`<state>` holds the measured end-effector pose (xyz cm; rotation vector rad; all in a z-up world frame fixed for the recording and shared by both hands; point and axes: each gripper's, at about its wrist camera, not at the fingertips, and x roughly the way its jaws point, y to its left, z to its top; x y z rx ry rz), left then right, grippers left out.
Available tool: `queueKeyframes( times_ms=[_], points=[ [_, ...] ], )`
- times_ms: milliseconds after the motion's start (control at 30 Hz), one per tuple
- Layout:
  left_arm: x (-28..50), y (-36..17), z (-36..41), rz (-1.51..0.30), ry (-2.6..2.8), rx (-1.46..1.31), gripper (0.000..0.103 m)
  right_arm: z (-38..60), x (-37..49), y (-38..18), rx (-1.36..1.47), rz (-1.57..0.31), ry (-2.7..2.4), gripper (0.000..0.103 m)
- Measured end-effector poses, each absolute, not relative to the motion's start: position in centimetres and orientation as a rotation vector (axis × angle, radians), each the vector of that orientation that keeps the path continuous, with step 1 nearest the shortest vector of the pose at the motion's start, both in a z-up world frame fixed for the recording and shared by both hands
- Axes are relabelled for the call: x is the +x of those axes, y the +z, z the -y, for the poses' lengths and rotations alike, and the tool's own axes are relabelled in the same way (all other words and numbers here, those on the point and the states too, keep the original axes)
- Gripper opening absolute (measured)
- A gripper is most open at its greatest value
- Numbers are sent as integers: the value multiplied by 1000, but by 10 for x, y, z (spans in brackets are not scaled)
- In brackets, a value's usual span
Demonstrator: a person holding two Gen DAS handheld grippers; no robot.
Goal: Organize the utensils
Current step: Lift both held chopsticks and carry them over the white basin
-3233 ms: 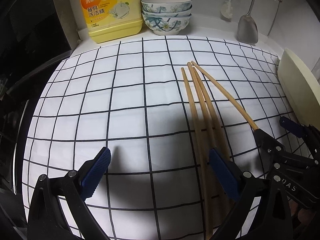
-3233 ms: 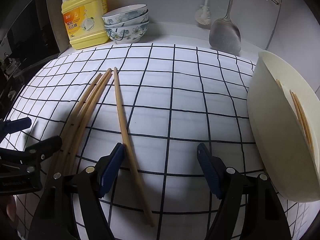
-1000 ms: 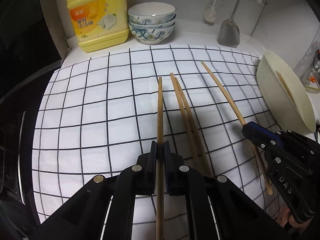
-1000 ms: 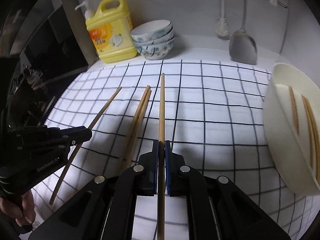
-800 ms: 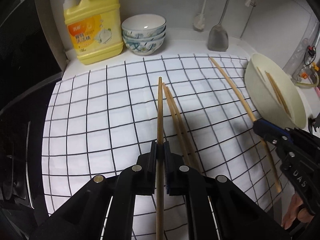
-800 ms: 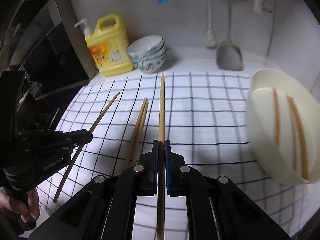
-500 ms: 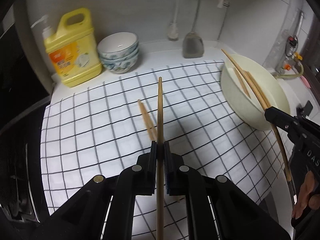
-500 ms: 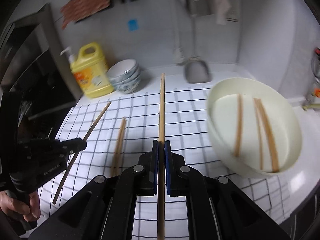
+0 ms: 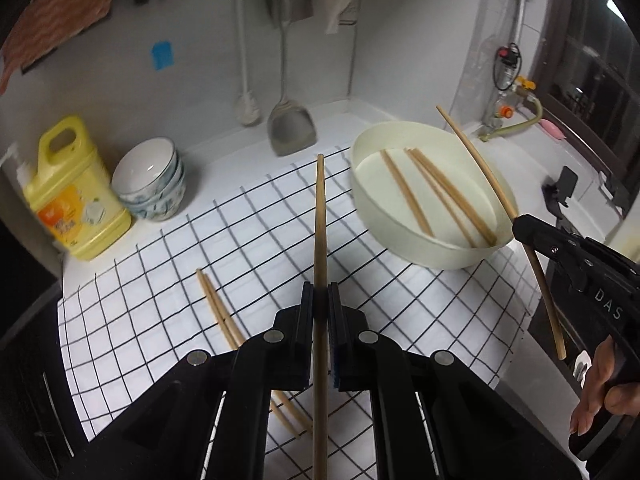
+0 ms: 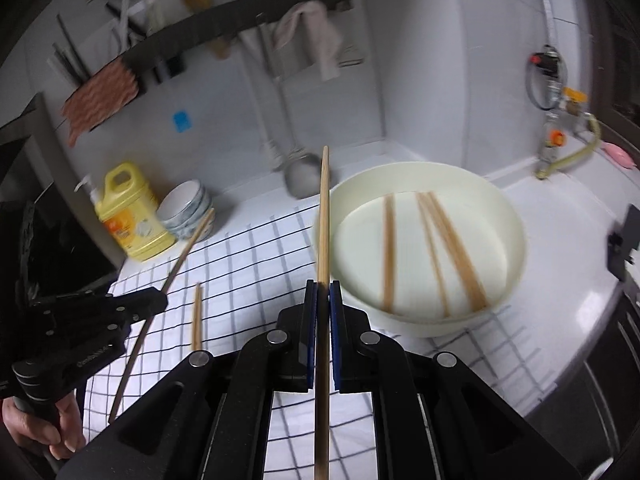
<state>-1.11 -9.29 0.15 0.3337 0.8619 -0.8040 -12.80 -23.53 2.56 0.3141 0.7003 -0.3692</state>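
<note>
Bamboo chopsticks sit clamped in both jaws, so we tilt the left gripper's chopstick [image 9: 320, 216] and the right gripper's chopstick [image 10: 325, 216] over the cream round basin [image 10: 516, 240] before letting go.

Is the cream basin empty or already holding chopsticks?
Not empty. The cream basin already holds loose chopsticks lying flat on its floor; three or four, as motion blur prevents an exact count.

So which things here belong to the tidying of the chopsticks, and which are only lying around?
Belong to the job:
- left gripper, holding a chopstick
- right gripper, holding another chopstick
- two chopsticks on the cloth
- cream basin with three chopsticks inside

Just lying about:
- yellow soap bottle
- stacked bowls
- hanging spatula
- checked cloth
</note>
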Motion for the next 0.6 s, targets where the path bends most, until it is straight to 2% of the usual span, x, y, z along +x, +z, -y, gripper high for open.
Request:
queueKeyframes(
  times_ms=[333, 600],
  points=[
    [-37, 11, 152, -830, -899, 361, 7, 275, -154, 29, 370, -679, -406, 6],
    [-38, 2, 229, -860, -893, 337, 7, 346, -147, 14, 400, -711, -380, 6]
  ],
)
